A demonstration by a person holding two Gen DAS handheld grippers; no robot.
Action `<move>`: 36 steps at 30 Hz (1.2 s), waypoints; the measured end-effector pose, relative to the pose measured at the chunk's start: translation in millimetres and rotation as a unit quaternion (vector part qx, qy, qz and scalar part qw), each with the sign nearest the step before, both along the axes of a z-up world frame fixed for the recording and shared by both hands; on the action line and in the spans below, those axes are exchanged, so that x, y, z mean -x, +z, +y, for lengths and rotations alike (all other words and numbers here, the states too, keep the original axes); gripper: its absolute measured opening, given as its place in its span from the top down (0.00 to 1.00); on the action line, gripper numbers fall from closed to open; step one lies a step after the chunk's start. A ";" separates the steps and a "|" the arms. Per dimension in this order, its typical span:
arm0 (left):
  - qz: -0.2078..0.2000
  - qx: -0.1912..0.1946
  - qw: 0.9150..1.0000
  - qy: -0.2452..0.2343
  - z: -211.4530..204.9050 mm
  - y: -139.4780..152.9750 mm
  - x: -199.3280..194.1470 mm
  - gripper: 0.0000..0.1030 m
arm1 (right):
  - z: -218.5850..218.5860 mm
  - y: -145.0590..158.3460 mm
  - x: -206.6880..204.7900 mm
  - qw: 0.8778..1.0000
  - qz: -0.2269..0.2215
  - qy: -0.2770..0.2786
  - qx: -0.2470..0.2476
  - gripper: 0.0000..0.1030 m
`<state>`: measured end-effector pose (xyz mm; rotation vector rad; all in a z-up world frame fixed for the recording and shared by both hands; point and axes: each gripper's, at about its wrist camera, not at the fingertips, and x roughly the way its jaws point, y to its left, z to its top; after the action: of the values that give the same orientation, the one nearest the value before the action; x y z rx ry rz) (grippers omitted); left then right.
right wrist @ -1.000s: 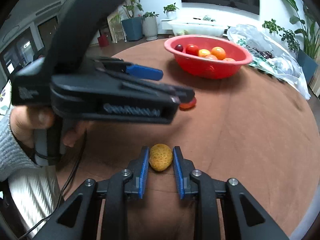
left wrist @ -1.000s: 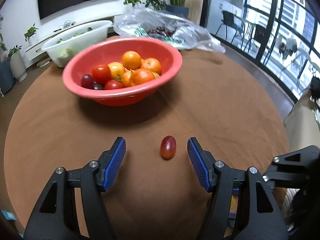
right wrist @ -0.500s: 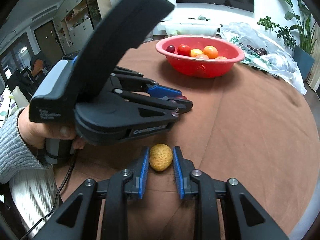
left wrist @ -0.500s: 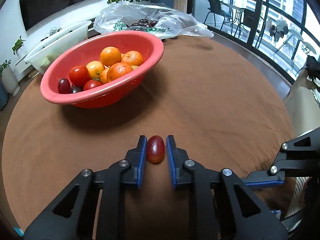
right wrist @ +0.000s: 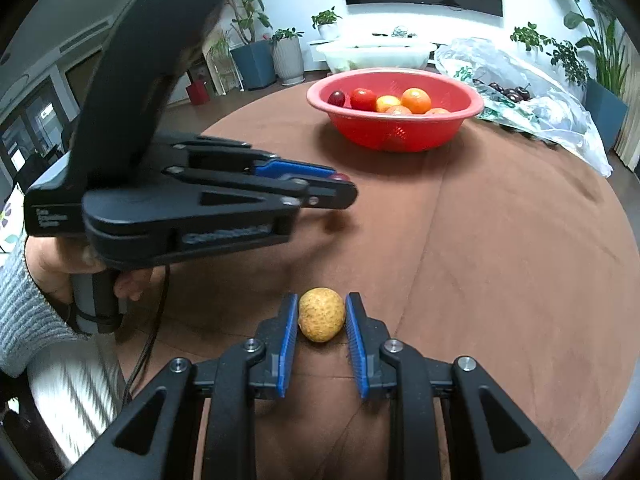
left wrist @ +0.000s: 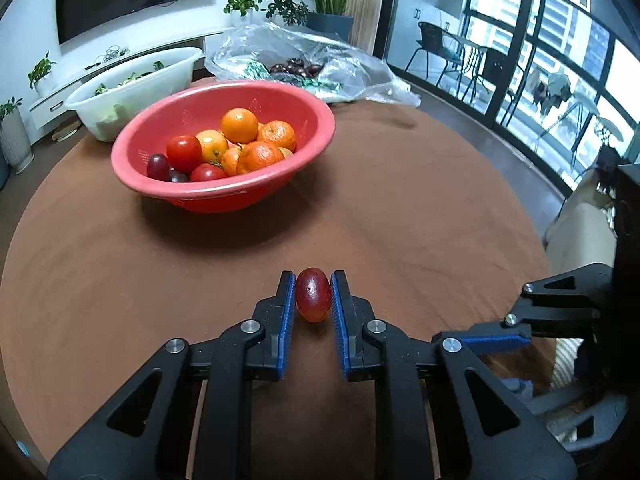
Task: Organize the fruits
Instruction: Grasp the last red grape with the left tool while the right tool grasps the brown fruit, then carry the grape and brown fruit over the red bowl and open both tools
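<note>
1. Round brown worktop (left wrist: 420, 208), cloth-covered, fills both views.
2. Clear plastic bag (left wrist: 320, 64) with dark fruit inside lies at the far edge; white tub (left wrist: 132, 84) just beside it on the same edge.
3. Red bowl (left wrist: 224, 152) sits on the far half of the worktop, near the tub, well apart from both grippers. Holds oranges (left wrist: 240, 125), tomatoes (left wrist: 184, 153) and dark grapes (left wrist: 158, 167).
4. Left gripper (left wrist: 313, 292): blue pads clamped on a red grape (left wrist: 313, 294), one pad on each side. In the right wrist view it hangs above the worktop, with its shadow on the cloth below.
5. Right gripper (right wrist: 321, 314): pads pressed on both sides of a speckled yellow fruit (right wrist: 321, 314), close to the near edge. Cannot tell if the fruit touches the worktop.
6. Person's left hand (right wrist: 60, 268), grey knit sleeve, wraps the left gripper's handle; black cable hangs below it.
</note>
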<state>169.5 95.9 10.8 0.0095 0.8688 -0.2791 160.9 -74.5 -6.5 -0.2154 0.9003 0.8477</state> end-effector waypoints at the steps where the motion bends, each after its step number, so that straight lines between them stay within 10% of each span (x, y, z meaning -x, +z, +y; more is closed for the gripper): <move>1: -0.002 0.003 1.000 0.000 2.3 2.5 2.0 0.84 | -1.6 1.5 -1.7 1.000 0.002 -0.003 -0.004 0.74; 16: -0.044 0.063 0.997 0.030 38.4 55.9 -19.7 0.84 | -4.7 43.2 -59.2 0.997 -0.006 -0.042 -0.071 0.74; 36: -0.041 0.062 0.994 0.075 70.9 40.4 -108.0 0.83 | 48.3 50.7 -183.5 0.992 -0.012 -0.080 -0.094 0.74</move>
<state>277.4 166.8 51.2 -0.1584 0.7656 -0.1900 344.4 -26.3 44.2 0.0108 0.7983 0.7742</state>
